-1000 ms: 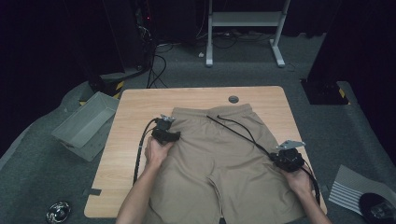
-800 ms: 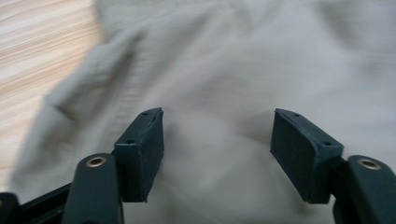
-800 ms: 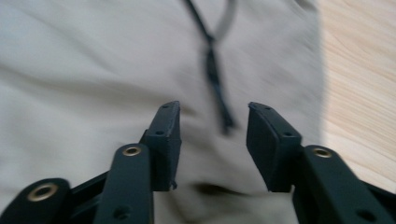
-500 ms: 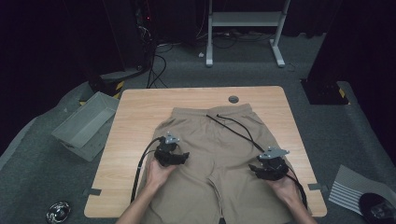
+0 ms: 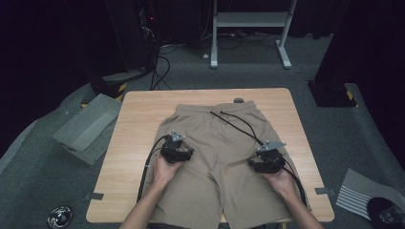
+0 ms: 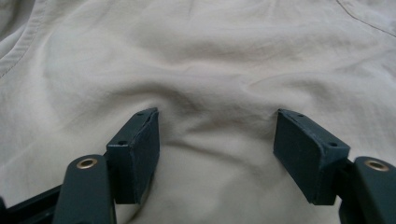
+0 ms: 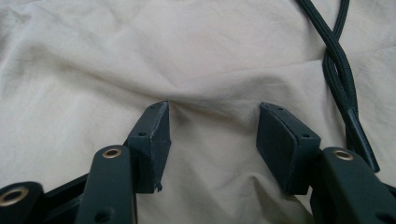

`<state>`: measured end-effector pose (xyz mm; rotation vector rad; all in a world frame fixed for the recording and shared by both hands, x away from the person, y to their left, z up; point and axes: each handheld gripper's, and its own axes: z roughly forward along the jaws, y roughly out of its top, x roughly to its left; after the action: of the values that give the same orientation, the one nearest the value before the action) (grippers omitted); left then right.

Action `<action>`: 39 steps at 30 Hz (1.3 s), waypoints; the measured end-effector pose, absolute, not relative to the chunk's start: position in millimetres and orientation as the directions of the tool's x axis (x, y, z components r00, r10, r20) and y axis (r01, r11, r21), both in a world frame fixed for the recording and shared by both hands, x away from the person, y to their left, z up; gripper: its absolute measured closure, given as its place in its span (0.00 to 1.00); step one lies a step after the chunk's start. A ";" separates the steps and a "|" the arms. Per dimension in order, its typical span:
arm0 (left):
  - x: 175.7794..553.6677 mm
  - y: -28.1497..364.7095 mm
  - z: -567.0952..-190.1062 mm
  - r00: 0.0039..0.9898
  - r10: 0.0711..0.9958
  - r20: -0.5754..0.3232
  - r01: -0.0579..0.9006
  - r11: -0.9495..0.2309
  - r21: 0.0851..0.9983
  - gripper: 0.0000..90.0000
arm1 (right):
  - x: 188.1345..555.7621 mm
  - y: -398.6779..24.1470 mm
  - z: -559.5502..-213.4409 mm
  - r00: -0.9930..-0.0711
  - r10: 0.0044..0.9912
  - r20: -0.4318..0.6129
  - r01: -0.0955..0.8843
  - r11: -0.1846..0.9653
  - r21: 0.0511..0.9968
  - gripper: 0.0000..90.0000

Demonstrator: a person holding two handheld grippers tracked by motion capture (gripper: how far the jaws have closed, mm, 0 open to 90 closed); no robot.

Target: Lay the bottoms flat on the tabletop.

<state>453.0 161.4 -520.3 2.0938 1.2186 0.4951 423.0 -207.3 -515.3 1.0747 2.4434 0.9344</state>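
The beige cotton shorts (image 5: 219,157) lie flat on the pale wooden desk (image 5: 138,114), under both our hand-held grippers, left (image 5: 184,155) and right (image 5: 258,166). Left gripper view: jaws wide over a soft ridge. Right gripper view: jaws just opened wide, nothing held; the black drawstring (image 7: 338,70) beside them could snag.

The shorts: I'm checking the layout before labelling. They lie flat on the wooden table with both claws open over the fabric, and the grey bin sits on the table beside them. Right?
Not quite. The grey bin sits on the floor left of the wooden table, as the high view shows. The rest holds: the shorts lie flat, and the left claw and right claw are open over the fabric.
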 end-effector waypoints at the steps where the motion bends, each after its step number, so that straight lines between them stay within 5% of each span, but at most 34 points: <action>1: 458.5 161.8 -520.8 0.485 0.875 -0.005 0.622 -0.340 0.706 0.35 | 427.0 -205.6 -515.6 -0.663 0.748 -0.021 0.541 0.498 0.677 0.49; 8: 482.4 163.9 -513.9 0.445 0.895 0.002 0.669 -0.334 0.664 0.33 | 458.3 -192.8 -514.3 -0.615 0.788 -0.031 0.571 0.471 0.672 0.49; 14: 426.4 175.5 -502.7 0.497 0.867 0.032 0.610 -0.376 0.698 0.32 | 421.3 -207.4 -506.0 -0.633 0.773 -0.045 0.536 0.479 0.695 0.48; 23: 363.4 199.6 -522.9 0.474 0.879 -0.046 0.624 -0.299 0.722 0.31 | 372.7 -242.6 -513.2 -0.621 0.784 -0.005 0.567 0.453 0.688 0.48; 39: 435.0 202.2 -527.3 0.401 0.916 -0.003 0.611 -0.264 0.746 0.32 | 429.6 -225.9 -522.6 -0.558 0.830 -0.014 0.563 0.392 0.728 0.47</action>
<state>435.0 202.2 -527.3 1.9838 1.2998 0.5788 429.6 -225.9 -522.6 1.2043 2.2787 0.9734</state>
